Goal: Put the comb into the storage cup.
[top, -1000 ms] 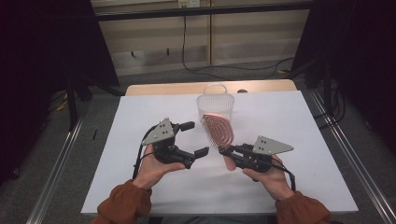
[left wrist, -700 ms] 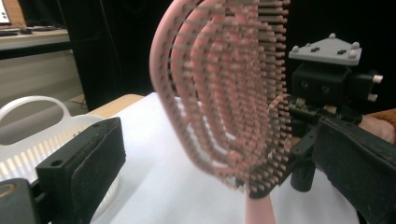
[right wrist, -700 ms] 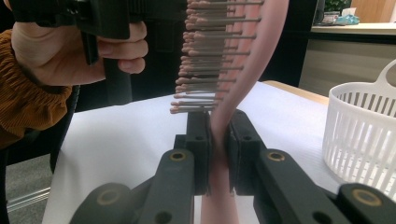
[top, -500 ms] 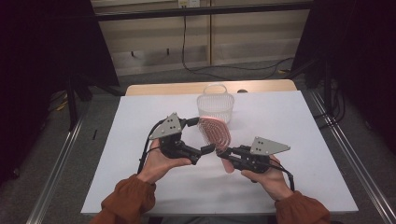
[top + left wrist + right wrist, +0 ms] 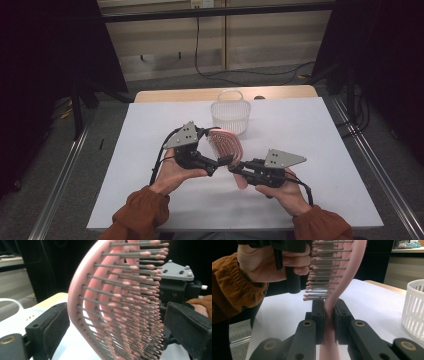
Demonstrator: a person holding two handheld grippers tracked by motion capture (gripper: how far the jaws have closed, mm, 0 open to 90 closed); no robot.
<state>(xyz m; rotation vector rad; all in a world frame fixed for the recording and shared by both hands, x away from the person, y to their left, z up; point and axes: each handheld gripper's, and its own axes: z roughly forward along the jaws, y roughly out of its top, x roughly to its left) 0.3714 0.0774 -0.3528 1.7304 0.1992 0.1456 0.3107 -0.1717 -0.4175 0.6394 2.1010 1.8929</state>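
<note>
The right gripper [image 5: 328, 315] is clenched on the handle of the pink hairbrush [image 5: 227, 145], fingers [image 5: 318, 320] pressed flat against either side of the neck just below the bristles. That grip is solid and holds the brush up off the white worktop [image 5: 310, 135], head tilted towards the far side, bristles facing the person's left.

Now the change: a second ago the left gripper [image 5: 220, 162] sat off to the side of the brush, well clear of it. Half a second back it began swinging in, and now it is right up against the brush head. In the left gripper view the fingers [image 5: 50, 327] stand released, one on the back of the pink paddle, the other out past the bristle tips, with the head [image 5: 120, 302] sitting between them and neither pad pressing yet.

The right hand has not budged through all this. It plays the anchor while the left comes to it.

So this reads as the run-up to a handover or a two-handed hold: the left looks ready to close on the head. The white slatted basket [image 5: 230, 115] stands just beyond the brush on the worktop, a likely place to drop it. The bristles make an awkward surface, so a squeeze there could slip or bend the pins.
</note>
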